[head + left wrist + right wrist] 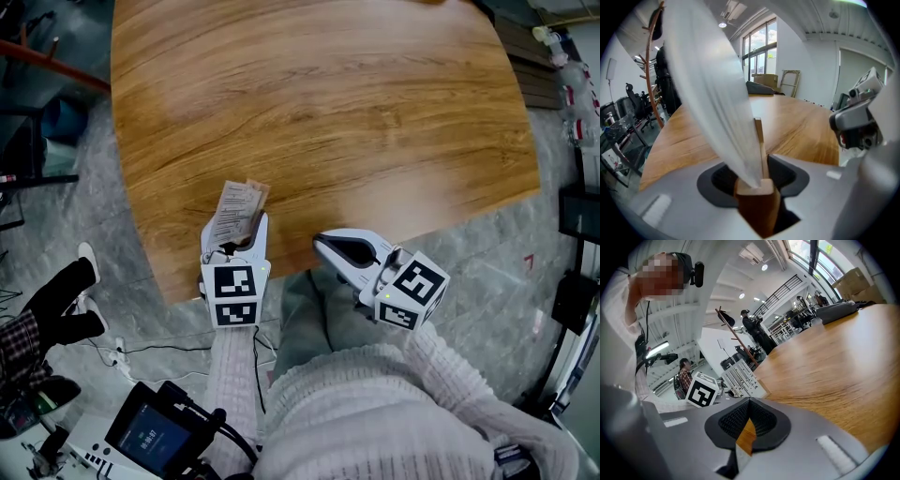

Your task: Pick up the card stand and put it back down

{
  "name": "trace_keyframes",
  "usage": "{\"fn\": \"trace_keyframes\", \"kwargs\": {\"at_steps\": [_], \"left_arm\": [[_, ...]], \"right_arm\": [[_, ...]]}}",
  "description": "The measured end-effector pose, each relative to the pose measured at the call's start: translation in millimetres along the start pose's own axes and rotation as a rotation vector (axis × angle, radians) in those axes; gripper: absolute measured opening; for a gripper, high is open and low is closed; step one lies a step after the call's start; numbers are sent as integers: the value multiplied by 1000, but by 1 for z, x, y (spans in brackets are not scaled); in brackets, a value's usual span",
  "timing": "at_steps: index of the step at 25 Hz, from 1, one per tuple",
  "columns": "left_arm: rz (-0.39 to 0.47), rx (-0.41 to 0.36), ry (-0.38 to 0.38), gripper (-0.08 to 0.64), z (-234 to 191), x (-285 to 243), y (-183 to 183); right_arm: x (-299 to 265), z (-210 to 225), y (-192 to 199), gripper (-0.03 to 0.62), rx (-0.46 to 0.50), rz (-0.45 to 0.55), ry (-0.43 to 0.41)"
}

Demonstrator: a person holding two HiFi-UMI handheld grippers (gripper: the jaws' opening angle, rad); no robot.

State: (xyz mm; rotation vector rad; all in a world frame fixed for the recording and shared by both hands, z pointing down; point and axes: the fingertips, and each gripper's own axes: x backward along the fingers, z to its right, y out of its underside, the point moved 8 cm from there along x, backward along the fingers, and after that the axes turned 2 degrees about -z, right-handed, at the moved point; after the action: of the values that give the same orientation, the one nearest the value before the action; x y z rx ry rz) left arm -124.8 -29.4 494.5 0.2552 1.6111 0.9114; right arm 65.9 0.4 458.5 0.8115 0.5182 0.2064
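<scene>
1. Gripping the card stand (758,204) by its wooden base, the left gripper (234,246) has its jaws closed on the block, right at the near edge of the table (328,112). I cannot tell whether the base rests on the wood or hangs just above it.
2. The block seems to sit harder against one jaw than the other. With so uneven a hold it could twist or slip out during a lift.
3. The card (236,211) rises tall and tilted out of the slot. A quick tip of the wrist could work it loose, or make the stand top-heavy as it comes down.
4. The stand is close to the table's rim, so a careless set-down could leave part of the base overhanging. It could then topple off.
5. The right gripper (330,246) has its jaws together on nothing and hangs just beside the left one at the same edge. If it drifts sideways it could knock the card.
</scene>
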Motion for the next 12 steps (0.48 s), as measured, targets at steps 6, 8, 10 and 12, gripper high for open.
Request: {"fn": "trace_keyframes", "kwargs": {"at_steps": [6,8,10,12], "left_arm": [[29,-26,-36,192,0,1,0],[39,-37,-42,190,1,2,2],[52,-29,-40,190,0,4,3],[69,-2,-34,190,-2,5,4]], "right_arm": [[1,0,-1,0,3,1,0],[2,0,-1,0,5,2,0],[3,-1,0,0,10,3,2],[3,-2,-1,0,18,6,3]]}}
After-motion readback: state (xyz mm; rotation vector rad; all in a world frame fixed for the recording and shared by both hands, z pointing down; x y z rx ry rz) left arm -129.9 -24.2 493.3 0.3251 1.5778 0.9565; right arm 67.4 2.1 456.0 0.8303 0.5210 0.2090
